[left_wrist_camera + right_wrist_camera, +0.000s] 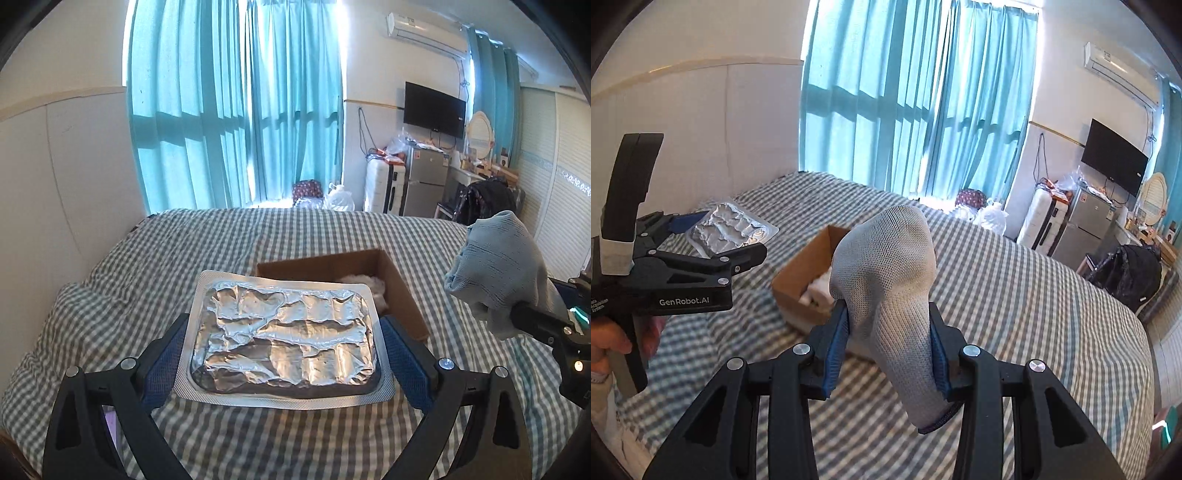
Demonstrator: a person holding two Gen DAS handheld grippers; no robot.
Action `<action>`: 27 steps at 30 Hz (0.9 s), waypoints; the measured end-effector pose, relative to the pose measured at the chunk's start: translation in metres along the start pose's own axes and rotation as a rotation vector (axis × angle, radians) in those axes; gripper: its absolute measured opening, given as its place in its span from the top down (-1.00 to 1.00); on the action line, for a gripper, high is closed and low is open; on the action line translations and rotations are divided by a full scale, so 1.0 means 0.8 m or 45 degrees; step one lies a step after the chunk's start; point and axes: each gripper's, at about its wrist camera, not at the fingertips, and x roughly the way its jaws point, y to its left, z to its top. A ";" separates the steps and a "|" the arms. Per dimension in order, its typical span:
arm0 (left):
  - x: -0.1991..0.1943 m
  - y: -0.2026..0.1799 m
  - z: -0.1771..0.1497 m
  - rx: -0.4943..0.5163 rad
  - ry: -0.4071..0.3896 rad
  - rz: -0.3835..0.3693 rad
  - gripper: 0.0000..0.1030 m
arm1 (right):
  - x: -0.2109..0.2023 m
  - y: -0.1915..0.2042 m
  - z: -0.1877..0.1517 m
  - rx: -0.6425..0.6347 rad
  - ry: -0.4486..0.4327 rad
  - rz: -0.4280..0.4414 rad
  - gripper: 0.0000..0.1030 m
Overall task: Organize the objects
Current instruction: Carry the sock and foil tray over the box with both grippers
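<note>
Left tongs (284,354): gripping the stiff, light foil tray (288,339) by its side rims, just short of the box (400,291).
Right tongs (888,345): pinching the limp sock (886,273) mid-body, just right of the box.

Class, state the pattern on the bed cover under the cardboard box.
The bed cover has a grey-and-white check pattern, clearest in the right wrist view.
</note>
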 end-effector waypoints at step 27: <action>0.228 -0.011 0.000 0.064 0.171 0.008 -0.92 | 0.263 -0.039 0.027 0.085 0.183 0.089 0.24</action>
